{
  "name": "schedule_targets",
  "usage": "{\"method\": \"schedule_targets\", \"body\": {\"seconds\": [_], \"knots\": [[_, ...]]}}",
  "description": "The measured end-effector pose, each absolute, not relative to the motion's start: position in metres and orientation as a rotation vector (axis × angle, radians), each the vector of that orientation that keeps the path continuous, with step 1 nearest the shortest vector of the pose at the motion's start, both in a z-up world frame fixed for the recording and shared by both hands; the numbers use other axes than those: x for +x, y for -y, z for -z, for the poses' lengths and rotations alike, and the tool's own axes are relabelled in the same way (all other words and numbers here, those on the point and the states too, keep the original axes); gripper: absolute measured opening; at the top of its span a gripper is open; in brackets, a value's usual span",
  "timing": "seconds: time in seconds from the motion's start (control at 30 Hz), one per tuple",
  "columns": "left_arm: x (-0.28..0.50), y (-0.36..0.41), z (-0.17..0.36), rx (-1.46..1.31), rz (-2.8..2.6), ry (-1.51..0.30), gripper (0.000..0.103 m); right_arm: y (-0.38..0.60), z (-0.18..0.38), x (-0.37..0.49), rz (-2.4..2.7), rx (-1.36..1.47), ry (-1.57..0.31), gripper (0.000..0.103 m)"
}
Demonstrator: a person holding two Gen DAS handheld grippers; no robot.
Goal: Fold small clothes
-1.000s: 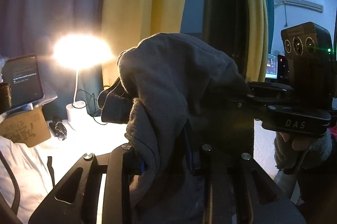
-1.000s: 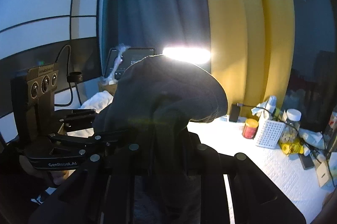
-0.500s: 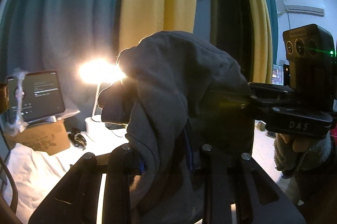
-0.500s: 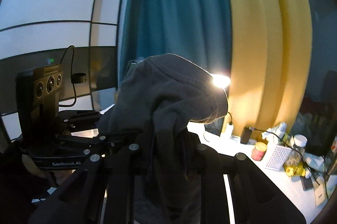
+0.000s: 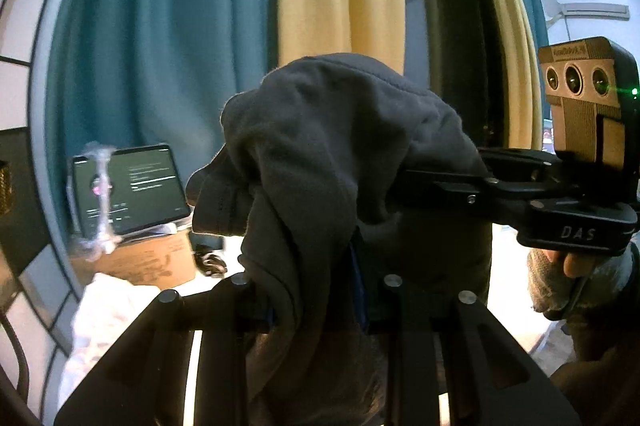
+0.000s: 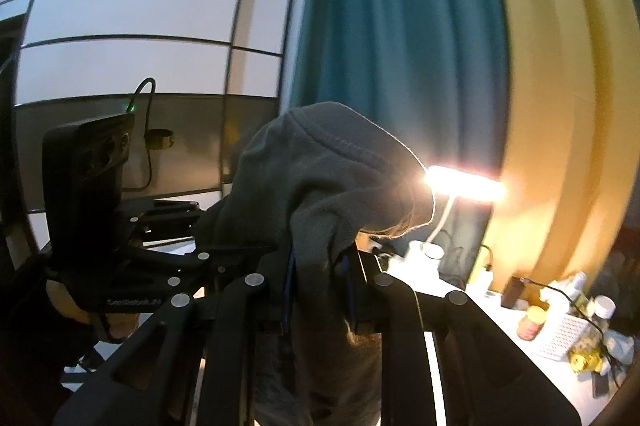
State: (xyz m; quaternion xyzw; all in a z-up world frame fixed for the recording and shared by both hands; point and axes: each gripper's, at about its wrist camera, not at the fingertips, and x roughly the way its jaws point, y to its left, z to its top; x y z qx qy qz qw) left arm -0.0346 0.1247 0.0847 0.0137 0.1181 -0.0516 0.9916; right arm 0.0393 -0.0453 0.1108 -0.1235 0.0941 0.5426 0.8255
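Between both tongs [image 5: 318,290], seemingly pinched: garment [image 5: 340,154].

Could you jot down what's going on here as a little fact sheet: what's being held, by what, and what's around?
held item: grey garment, bunched, lifted in the air
left gripper: shut on the garment
right gripper: shut on the same garment
light: lit desk lamp
backdrop: teal curtain beside a yellow curtain
also seen: tablet propped on a cardboard box
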Motion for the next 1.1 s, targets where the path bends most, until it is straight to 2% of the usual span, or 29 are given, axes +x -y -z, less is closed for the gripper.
{"method": "schedule_targets", "body": {"seconds": [0.4, 1.1], "knots": [[-0.056, -0.156, -0.074, 0.027, 0.044, -0.293, 0.026, 0.009, -0.097, 0.025, -1.241, -0.289, -0.24, 0.021], [0.016, -0.163, -0.026, -0.05, 0.138, -0.466, 0.026, 0.007, -0.035, 0.099, -1.115, -0.2, -0.47, 0.021]]}}
